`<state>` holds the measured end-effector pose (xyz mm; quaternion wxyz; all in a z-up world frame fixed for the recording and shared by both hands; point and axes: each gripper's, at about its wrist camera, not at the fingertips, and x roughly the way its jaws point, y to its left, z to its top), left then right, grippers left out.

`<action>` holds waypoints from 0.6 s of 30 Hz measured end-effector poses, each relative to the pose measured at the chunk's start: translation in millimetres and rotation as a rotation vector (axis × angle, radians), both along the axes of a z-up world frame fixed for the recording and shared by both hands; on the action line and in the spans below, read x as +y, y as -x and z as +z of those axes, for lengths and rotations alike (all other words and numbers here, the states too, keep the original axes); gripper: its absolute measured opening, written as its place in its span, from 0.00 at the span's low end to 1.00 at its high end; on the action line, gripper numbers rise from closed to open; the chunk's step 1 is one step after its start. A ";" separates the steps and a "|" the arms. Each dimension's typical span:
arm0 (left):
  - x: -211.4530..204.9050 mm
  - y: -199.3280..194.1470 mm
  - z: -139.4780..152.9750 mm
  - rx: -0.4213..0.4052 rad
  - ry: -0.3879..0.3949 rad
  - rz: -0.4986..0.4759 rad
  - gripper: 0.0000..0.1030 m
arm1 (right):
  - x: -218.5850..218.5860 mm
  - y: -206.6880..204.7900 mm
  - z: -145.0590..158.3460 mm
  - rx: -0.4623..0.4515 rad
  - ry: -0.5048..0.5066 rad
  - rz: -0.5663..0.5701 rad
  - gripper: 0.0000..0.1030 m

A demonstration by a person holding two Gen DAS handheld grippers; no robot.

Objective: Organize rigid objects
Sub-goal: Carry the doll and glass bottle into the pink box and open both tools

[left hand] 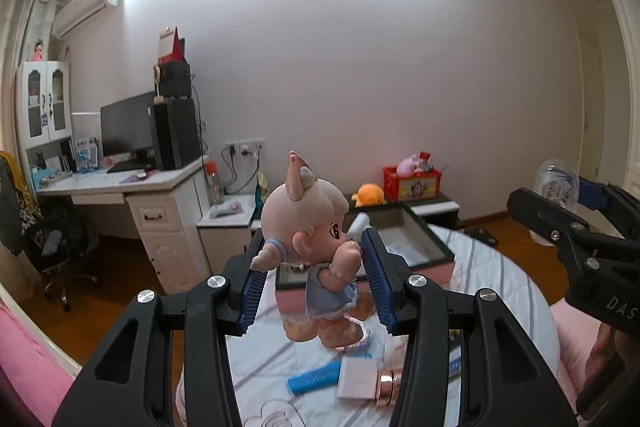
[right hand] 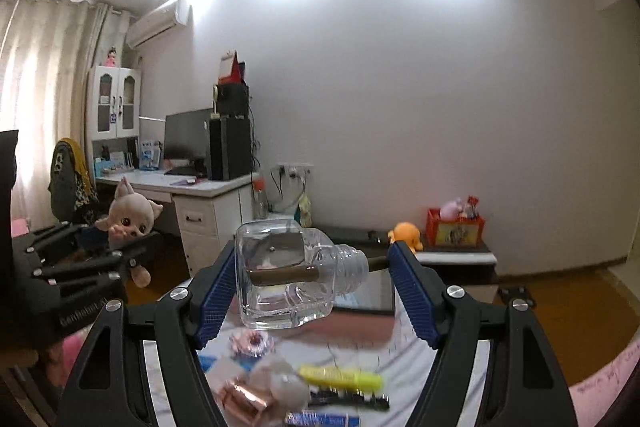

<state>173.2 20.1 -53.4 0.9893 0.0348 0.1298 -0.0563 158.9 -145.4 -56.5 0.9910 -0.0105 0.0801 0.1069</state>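
A pink-eared doll in a blue dress stands upright between the blue pads of my left gripper, which is shut on its arms and body, above the striped bed. The doll and my left gripper also show at the left of the right wrist view. My right gripper holds a clear empty bottle sideways in the air, base against the left pad, threaded neck toward the right pad. In the left wrist view the right gripper and the bottle hang at the far right.
On the bed lie a blue tube, a white box, a yellow highlighter and a rose-gold item. An open dark box sits at the bed's far end. Beyond are a red crate, an orange plush and a desk.
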 end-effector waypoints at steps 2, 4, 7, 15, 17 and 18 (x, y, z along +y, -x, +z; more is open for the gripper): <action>0.4 -2.9 4.7 -0.009 -0.002 0.002 0.46 | 4.6 -4.1 4.5 -0.011 0.006 0.007 0.73; 0.9 -6.7 7.5 -0.017 0.001 0.002 0.46 | 7.7 -8.9 6.1 -0.016 0.007 0.010 0.73; -0.6 -12.9 8.3 -0.022 0.002 0.004 0.46 | 10.8 -17.4 8.0 -0.015 0.015 0.014 0.73; -4.9 -56.9 2.5 0.005 -0.016 -0.004 0.46 | 19.4 -60.6 2.9 0.029 0.048 0.023 0.73; -7.3 -75.2 -1.5 0.033 -0.024 -0.014 0.46 | 21.4 -79.6 -0.4 0.052 0.056 0.028 0.73; -8.8 -89.6 -4.8 0.053 -0.022 -0.027 0.46 | 21.4 -87.2 -2.9 0.064 0.063 0.029 0.73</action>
